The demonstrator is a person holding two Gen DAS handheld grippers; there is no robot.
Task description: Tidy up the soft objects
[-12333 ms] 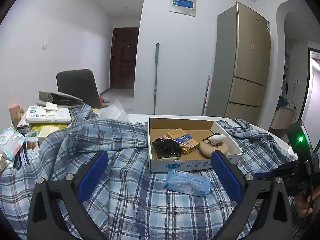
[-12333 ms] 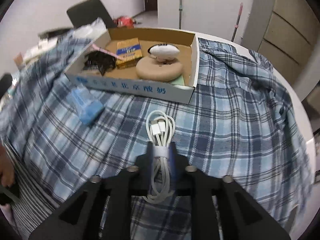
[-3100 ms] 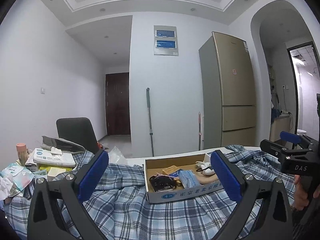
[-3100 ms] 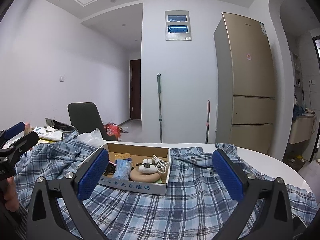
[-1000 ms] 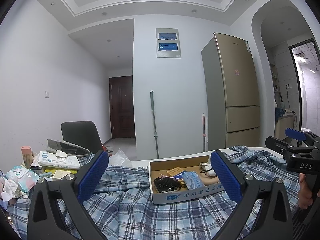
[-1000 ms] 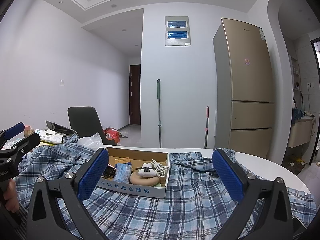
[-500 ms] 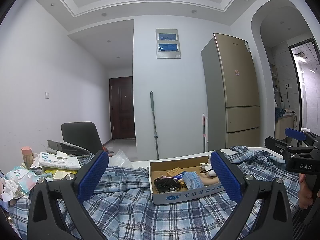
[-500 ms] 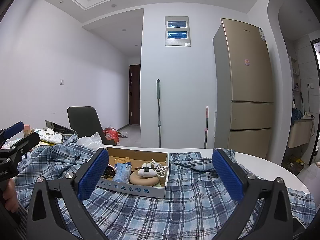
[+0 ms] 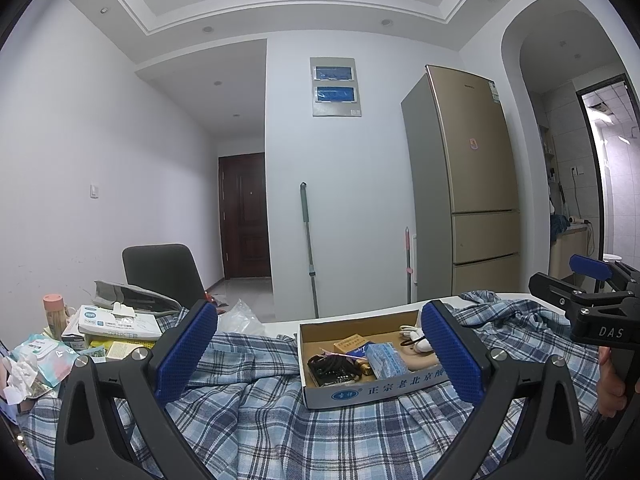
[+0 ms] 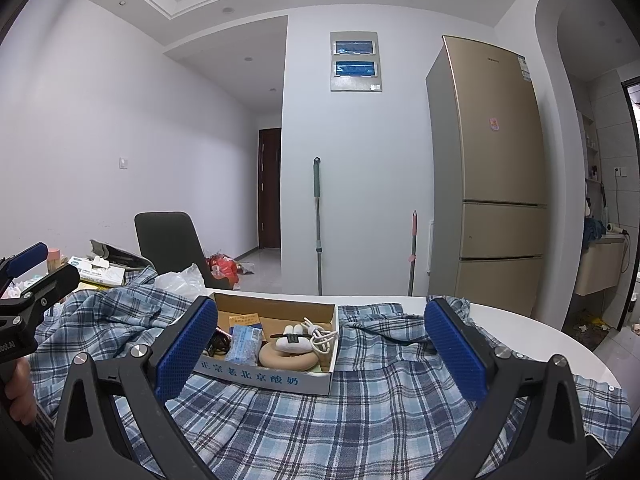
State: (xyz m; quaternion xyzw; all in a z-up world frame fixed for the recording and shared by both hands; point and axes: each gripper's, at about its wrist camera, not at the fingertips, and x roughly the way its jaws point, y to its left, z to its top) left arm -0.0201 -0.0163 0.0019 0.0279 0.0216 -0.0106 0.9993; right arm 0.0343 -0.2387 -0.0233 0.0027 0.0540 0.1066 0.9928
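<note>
A shallow cardboard box (image 9: 360,394) (image 10: 264,377) rests on a blue plaid shirt (image 9: 256,412) (image 10: 380,408) spread over the white table. Inside lie a blue tissue pack (image 9: 386,354) (image 10: 245,344), a coiled white cable (image 10: 318,334), a beige ring (image 10: 286,358), a yellow packet (image 9: 350,341) and a black item (image 9: 330,366). My left gripper (image 9: 318,354) is open and empty, raised in front of the box. My right gripper (image 10: 320,350) is open and empty too, held level before the box.
Tissue boxes (image 9: 116,322), wet wipes (image 9: 44,356) and a tube clutter the table's left end. A dark chair (image 10: 168,240) stands behind. A gold fridge (image 10: 492,176) and two mop handles stand against the far wall. The white table edge (image 10: 552,332) curves at right.
Twelve seconds ago the right gripper held the white cable and the tissue pack lay on the shirt; both now lie in the box. Over the last second nothing visibly moved.
</note>
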